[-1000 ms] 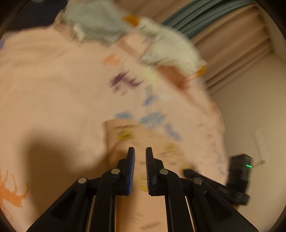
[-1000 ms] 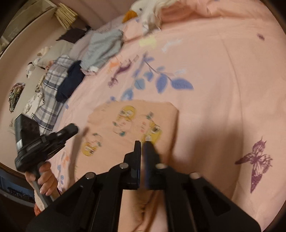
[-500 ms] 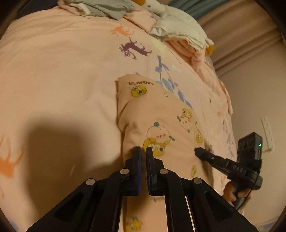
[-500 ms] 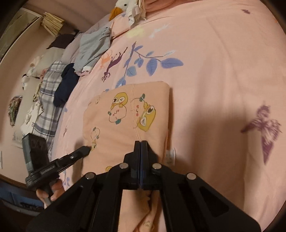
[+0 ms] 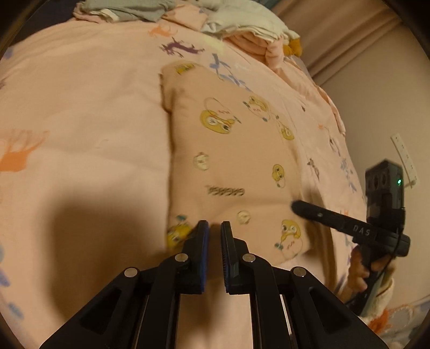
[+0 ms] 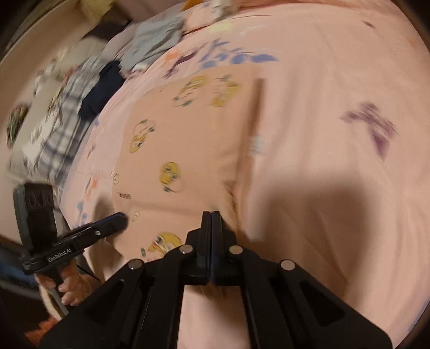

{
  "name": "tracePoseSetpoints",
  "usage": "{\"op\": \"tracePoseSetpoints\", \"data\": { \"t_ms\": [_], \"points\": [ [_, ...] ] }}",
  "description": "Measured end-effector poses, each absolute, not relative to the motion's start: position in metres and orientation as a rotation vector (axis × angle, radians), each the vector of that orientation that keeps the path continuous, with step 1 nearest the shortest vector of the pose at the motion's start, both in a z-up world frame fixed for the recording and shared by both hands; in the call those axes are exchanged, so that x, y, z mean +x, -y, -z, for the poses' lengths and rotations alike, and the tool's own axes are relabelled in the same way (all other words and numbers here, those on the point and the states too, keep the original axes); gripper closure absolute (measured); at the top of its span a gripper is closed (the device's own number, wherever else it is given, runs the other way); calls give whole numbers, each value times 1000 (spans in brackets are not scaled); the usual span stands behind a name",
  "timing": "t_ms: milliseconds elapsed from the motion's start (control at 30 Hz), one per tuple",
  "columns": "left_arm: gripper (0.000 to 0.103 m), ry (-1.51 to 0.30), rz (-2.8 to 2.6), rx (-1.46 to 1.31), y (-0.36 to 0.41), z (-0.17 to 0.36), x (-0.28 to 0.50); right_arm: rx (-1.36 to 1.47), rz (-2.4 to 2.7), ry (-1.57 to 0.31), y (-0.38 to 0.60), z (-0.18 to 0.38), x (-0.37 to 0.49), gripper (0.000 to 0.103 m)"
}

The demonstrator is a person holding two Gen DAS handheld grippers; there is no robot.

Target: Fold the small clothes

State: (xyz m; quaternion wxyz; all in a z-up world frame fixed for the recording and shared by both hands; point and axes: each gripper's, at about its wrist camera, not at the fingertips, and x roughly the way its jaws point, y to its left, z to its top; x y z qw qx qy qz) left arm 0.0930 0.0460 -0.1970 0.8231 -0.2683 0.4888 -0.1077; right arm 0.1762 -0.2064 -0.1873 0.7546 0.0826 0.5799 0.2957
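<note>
Left wrist view: the peach garment (image 5: 231, 161) with yellow cartoon prints lies flat on the pink bedspread (image 5: 80, 112), its near edge lifted. The left gripper (image 5: 214, 231) is pinching that near edge on the left, cloth caught in the narrow slot between its pads. Over on the right, the right gripper (image 6: 211, 222) has its jaws pressed together on the garment's near right corner. Folded clothes (image 5: 242, 24) sit at the far edge.
</note>
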Motion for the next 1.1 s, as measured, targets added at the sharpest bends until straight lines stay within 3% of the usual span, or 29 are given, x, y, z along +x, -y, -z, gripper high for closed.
{"op": "tracePoseSetpoints", "data": {
  "t_ms": [33,100,233,367,400,567,600,633,767,1000,1100],
  "points": [
    [93,-1017,211,-574,-51,193,86,184,-643,-1257,211,182,173,103],
    [93,-960,153,-546,-56,185,73,154,-624,-1196,217,165,159,92],
    [93,-915,139,-508,-47,179,57,210,-780,-1137,209,146,133,92],
    [93,-986,175,-455,-21,192,73,87,-753,-1189,191,168,129,93],
    [93,-998,160,-439,-21,195,74,69,-700,-1227,194,181,131,103],
    [93,-1000,145,-438,-26,196,70,125,-680,-1221,217,180,131,102],
    [93,-995,137,-424,-26,195,68,97,-668,-1191,217,175,127,90],
    [93,-987,126,-411,-26,193,65,66,-639,-1169,218,170,124,89],
    [93,-941,42,-320,-20,181,58,167,-732,-1180,217,165,127,89],
    [93,-959,13,-253,-16,187,64,19,-740,-1169,187,171,120,88],
    [88,-987,3,-260,-21,195,64,9,-684,-1216,194,189,133,97]
  ]
}}
